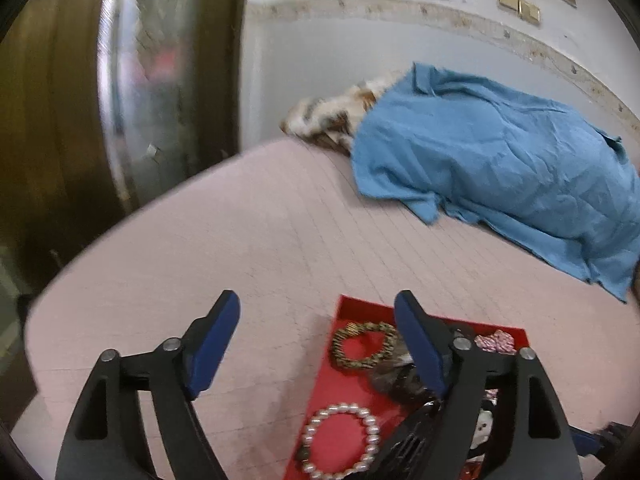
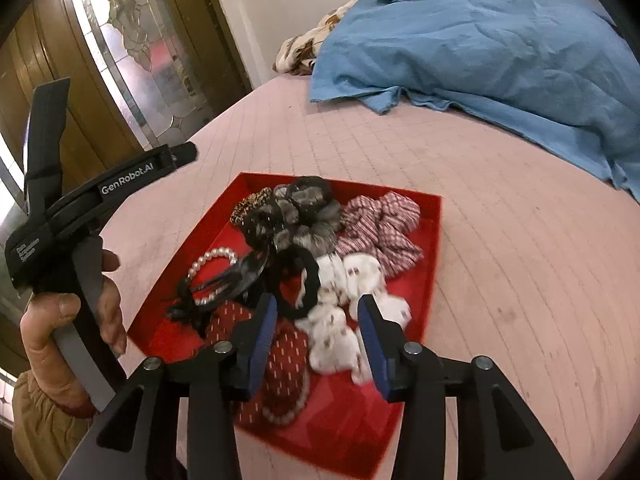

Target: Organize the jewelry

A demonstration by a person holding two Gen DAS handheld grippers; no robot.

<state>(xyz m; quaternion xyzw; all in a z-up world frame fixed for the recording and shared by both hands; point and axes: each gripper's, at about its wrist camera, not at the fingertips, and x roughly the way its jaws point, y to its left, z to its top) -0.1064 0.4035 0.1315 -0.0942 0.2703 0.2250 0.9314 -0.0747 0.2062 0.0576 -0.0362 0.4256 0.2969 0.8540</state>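
Jewelry tray [image 2: 434, 236] below open right tongs [image 2: 318, 328]

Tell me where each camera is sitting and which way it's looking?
Left wrist: rides the left gripper, open, facing across the pink bed over the red tray's left edge; only its own fingers show.
Right wrist: rides the right gripper, open, looking down into the red tray; the left hand shows, holding the other gripper.
Both see: tray, pearl bracelet, blue cloth.
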